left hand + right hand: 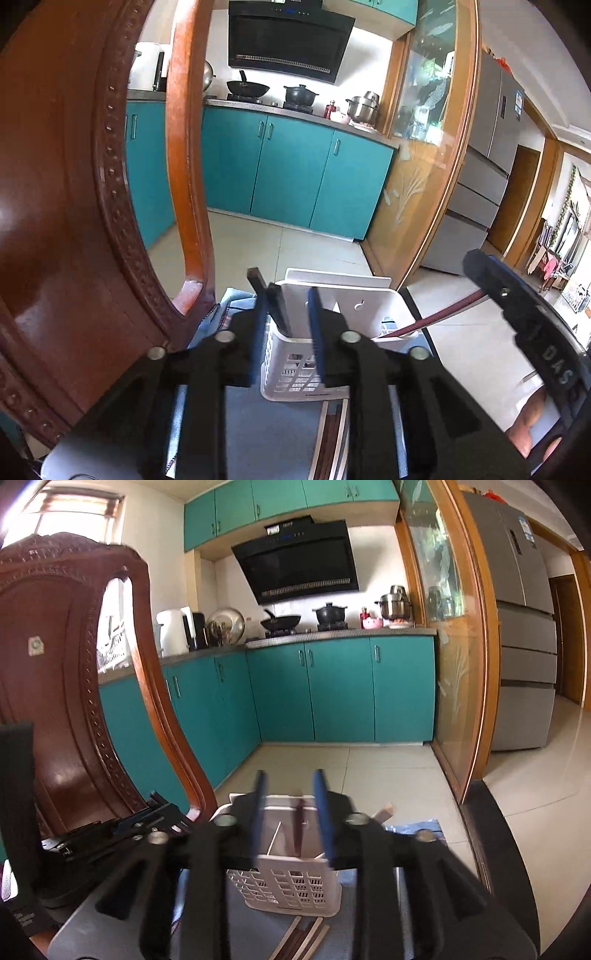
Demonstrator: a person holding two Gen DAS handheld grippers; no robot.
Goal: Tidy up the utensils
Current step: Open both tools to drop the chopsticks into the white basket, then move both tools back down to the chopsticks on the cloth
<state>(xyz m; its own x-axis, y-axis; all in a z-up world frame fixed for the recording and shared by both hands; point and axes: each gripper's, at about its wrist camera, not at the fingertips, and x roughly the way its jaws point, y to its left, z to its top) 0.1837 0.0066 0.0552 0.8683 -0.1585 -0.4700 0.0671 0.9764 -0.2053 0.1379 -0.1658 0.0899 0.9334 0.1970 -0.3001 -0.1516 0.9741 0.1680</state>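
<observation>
While both part-open, empty: left gripper (284, 332) and right gripper (293, 816) facing white slotted plastic utensil holder (295, 373); dark chopsticks (301, 939) lying lengthwise nearer, just below right gripper's fingers.

Left claw (286, 325): jaws apart w/ a gap, nothing pinched; dark chopstick tops show btwn the blue fingers (258, 332).
Holder (306, 373): white slotted basket, upright on tabletop (266, 435), just ahead of claw.
Chopsticks in holder (277, 306): dark, leaning left.
Chopsticks on tabletop (330, 439): loose bundle lying in front of holder.
Right claw (480, 269): at right edge, reddish chopstick (436, 317) running from it into holder.
Chair (74, 206): carved wood back, left.
</observation>
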